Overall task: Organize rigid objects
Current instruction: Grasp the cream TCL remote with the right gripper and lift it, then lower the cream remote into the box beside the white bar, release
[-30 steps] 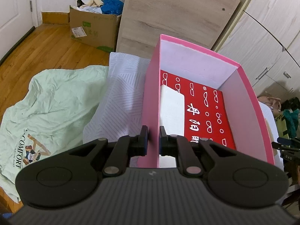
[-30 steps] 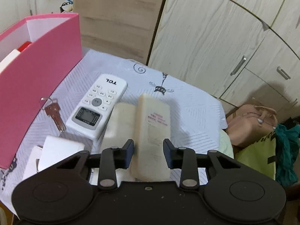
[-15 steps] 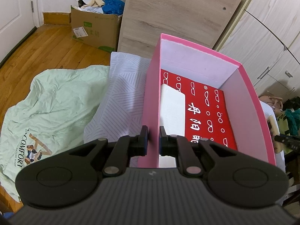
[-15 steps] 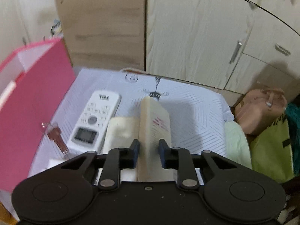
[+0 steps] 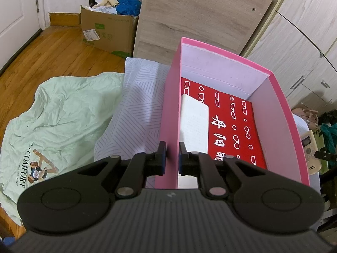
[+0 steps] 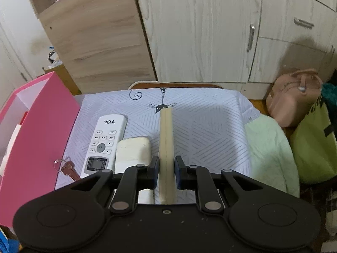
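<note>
1. The left tool (image 5: pixel 171 158) is gripping the near left wall of the pink box (image 5: pixel 282 135), one pad on each side of the wall.
2. Inside the pink box, a red printed box (image 5: pixel 236 126) is lying flat on the bottom, with a white flat object (image 5: pixel 194 124) lying beside it along the left wall.
3. The right tool (image 6: pixel 166 169) is clamping a yellowed remote control (image 6: pixel 166 139) turned on its edge; its jaws have just been closing on it.
4. To the right of the pink box (image 6: pixel 40 130), a white TCL remote (image 6: pixel 104 143) is lying face up on the striped white cloth (image 6: pixel 210 130), with another yellowed remote (image 6: pixel 133 154) touching its right side.
5. A key on a ring (image 6: pixel 67 167) is lying just beside the pink box's wall.
6. A pale green quilt (image 5: pixel 59 122) is spreading over the floor to the left of the pink box.
7. Behind the pink box, a wooden board (image 5: pixel 198 19) is leaning against the pale cabinet doors (image 6: pixel 202 31), and a cardboard box (image 5: pixel 107 31) is sitting on the wooden floor (image 5: pixel 42 50).
8. A pink bag (image 6: pixel 294 97) is standing to the far right of the pink box.
</note>
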Demonstrator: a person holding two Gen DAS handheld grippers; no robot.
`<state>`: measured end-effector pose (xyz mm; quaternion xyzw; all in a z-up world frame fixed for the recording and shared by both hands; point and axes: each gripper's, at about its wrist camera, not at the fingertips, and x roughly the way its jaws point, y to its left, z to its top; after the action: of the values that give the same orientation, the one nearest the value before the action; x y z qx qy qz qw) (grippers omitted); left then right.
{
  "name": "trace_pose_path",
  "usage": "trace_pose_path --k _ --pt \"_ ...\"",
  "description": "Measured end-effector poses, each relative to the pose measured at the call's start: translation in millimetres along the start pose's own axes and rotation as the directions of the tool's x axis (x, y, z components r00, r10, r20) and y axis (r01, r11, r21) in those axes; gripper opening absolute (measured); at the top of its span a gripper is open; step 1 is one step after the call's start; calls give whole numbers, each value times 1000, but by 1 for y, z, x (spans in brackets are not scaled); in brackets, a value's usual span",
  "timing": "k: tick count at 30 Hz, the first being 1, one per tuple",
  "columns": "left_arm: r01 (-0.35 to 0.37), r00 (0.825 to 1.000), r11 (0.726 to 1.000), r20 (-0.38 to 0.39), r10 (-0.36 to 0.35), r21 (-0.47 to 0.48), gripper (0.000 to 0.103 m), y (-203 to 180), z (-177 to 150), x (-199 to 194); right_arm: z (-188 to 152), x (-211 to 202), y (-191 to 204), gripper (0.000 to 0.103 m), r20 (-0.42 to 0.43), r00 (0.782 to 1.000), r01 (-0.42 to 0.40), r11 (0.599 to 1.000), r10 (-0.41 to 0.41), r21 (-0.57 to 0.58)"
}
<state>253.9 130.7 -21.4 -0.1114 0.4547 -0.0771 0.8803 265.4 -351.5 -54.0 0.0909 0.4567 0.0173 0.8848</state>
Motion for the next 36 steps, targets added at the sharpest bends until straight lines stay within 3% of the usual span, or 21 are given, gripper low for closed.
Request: trace_pose_path --k 9,14,17,19,22,27,31,34,36 --pt "-3 1000 1000 -2 3 -2 10 -3 1 -1 -3 15 -2 20 -48 999 13 1000 -13 1" --pt "-1 1000 1000 -2 1 -3 10 -1 2 -1 0 13 -7 20 -12 1000 18 998 -17 64" --pt "-1 1000 1000 -2 1 -2 10 -1 2 -1 3 -4 -17 20 48 995 -90 983 84 158" --pt "-2 1000 1000 -2 2 -2 10 -1 2 -1 2 -14 -20 20 80 980 -197 953 183 231" --pt "-10 1000 1000 0 10 5 9 -1 2 -2 2 -27 -9 20 130 936 -350 901 326 256" --pt "-27 1000 999 10 27 22 8 -2 2 -3 5 -54 47 20 199 817 -571 809 542 140" --pt "-28 1000 999 6 28 16 8 -4 3 -3 4 -62 107 20 172 753 -650 759 636 37" --pt "-37 999 999 8 36 24 8 -5 3 -3 4 -49 152 20 79 743 -669 742 665 44" --pt "-57 998 997 14 57 54 7 -9 2 -3 3 -30 186 20 6 773 -634 773 634 33"
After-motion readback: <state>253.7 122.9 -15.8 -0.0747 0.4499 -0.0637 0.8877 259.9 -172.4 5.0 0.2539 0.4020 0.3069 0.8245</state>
